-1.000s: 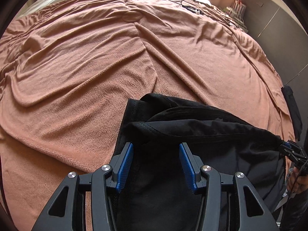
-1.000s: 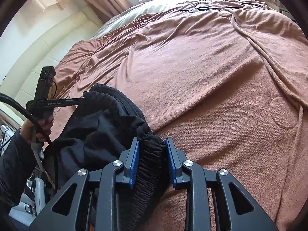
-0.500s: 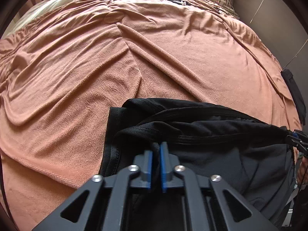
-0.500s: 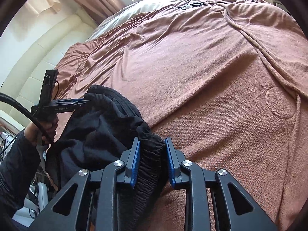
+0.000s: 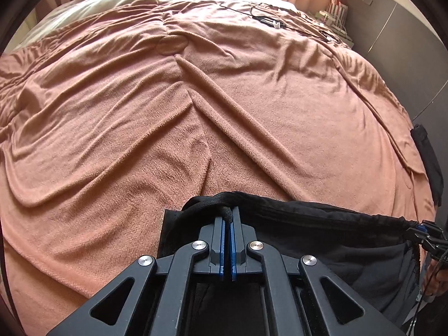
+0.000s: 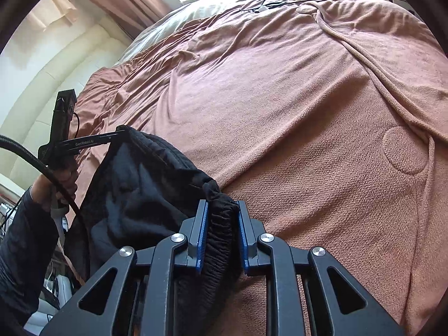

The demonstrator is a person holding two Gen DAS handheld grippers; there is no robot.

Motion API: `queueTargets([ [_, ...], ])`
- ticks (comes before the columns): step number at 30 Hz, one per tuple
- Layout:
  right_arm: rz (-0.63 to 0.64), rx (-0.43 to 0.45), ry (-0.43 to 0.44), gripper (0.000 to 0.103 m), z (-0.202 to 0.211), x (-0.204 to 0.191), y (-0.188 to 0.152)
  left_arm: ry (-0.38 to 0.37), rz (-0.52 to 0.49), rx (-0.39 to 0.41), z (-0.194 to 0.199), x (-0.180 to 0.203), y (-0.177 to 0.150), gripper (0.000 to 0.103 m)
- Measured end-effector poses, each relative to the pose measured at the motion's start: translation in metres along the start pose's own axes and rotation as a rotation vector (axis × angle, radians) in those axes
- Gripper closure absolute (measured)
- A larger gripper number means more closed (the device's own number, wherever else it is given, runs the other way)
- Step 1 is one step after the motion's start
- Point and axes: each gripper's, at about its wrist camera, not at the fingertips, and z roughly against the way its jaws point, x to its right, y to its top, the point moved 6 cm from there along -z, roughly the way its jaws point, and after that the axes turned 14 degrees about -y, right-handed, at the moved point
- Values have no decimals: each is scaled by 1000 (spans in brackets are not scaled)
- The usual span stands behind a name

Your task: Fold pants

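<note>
Pinching the waistband edge, the left gripper (image 5: 227,221) has its blue pads nearly together on a bunch of the black pants (image 5: 322,240), which stretch off to its right over the brown blanket (image 5: 196,112). From the right wrist, the right gripper (image 6: 221,224) clamps the elastic waistband between narrowly spaced fingers; the pants (image 6: 134,190) hang leftward toward the other tool.
</note>
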Motion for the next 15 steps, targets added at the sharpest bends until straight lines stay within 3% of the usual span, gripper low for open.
queueTargets([
  [5, -1, -5, -30, 87, -4, -6, 2, 5, 28, -16, -18, -8, 1, 100],
  [9, -36, -13, -6, 78, 1, -7, 3, 6, 49, -33, -14, -7, 3, 97],
  [11, -63, -13, 15, 63, 7, -3, 1, 2, 69, -27, -5, -7, 2, 79],
  [13, -93, -7, 27, 43, 13, 3, -3, -2, 78, 2, 8, -7, 0, 34],
  [15, -114, 1, 51, 42, 20, 9, -9, 3, 68, 48, 25, -6, -2, 26],
])
